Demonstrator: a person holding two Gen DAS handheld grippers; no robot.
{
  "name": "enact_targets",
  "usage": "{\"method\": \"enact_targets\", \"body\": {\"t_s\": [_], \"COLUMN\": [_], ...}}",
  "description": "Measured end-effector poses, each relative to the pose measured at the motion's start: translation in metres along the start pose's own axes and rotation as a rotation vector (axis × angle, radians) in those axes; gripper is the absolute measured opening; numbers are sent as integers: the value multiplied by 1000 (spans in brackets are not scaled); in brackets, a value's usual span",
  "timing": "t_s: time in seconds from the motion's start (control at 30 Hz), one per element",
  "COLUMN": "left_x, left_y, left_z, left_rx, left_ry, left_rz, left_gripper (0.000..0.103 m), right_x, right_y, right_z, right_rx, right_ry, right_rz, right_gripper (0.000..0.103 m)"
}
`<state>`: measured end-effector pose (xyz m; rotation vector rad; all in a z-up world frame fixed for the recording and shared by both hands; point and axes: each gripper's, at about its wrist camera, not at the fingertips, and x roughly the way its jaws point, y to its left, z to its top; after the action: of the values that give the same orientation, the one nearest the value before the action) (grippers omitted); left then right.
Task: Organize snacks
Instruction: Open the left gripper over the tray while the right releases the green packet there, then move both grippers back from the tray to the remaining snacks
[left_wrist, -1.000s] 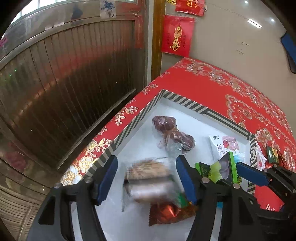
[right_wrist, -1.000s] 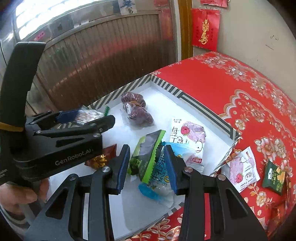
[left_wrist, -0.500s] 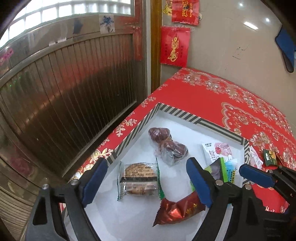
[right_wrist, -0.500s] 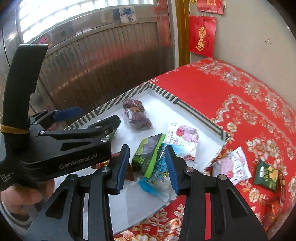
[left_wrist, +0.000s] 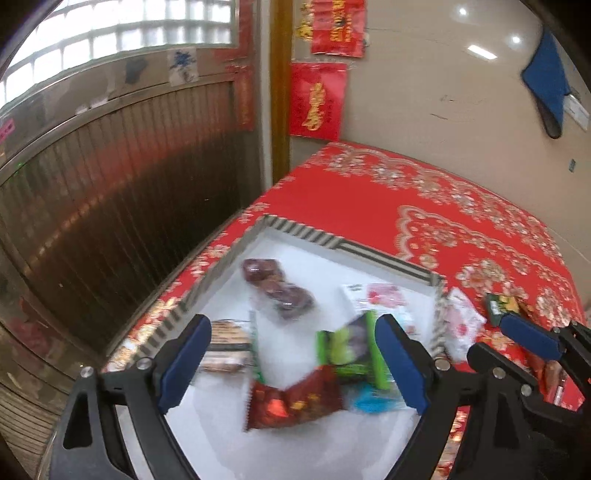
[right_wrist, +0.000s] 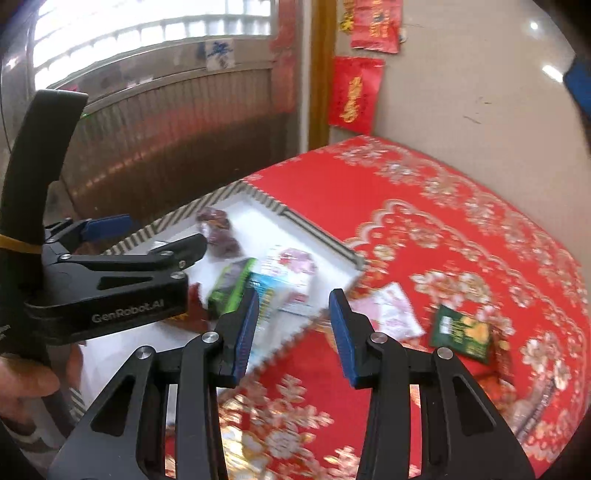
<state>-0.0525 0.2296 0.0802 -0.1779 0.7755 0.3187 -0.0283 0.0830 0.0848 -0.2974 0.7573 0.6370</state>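
Note:
A white box (left_wrist: 303, 236) with a striped rim sits on the red tablecloth and holds several snacks: dark red dates (left_wrist: 275, 286), a biscuit pack (left_wrist: 225, 343), a green pack (left_wrist: 351, 349), a red foil pack (left_wrist: 291, 398) and a pink-and-white pack (left_wrist: 380, 295). My left gripper (left_wrist: 291, 363) is open and empty above the box. My right gripper (right_wrist: 291, 332) is open and empty over the box's near right corner (right_wrist: 354, 266). A pink-and-white pack (right_wrist: 391, 314) and a dark green pack (right_wrist: 461, 332) lie on the cloth right of the box.
The table (right_wrist: 443, 229) carries a red floral cloth. A ribbed metal door (left_wrist: 110, 192) stands left of it and a beige wall (left_wrist: 443, 110) with red paper decorations behind. More packets (right_wrist: 502, 350) lie near the table's right edge.
My left gripper let go of the biscuit pack, which now lies in the box, and drew back. My right gripper opened wider and moved right, off the green pack, towards the box's corner.

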Motion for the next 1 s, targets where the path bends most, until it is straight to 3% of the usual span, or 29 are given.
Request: {"method": "enact_targets", "body": {"t_s": [0.47, 1.0], "left_x": [-22, -31], "left_y": [-100, -205], "left_z": [-7, -23], "left_rx": [116, 227], "left_ry": [14, 39], "left_rz": [-159, -277], "left_gripper": [93, 93], "right_x": [-59, -124], "right_y": [-79, -187], "right_z": [-36, -98], "right_rx": [88, 282], "right_ry": [-44, -66], "right_rz": [-211, -398], "right_gripper": [39, 39]}}
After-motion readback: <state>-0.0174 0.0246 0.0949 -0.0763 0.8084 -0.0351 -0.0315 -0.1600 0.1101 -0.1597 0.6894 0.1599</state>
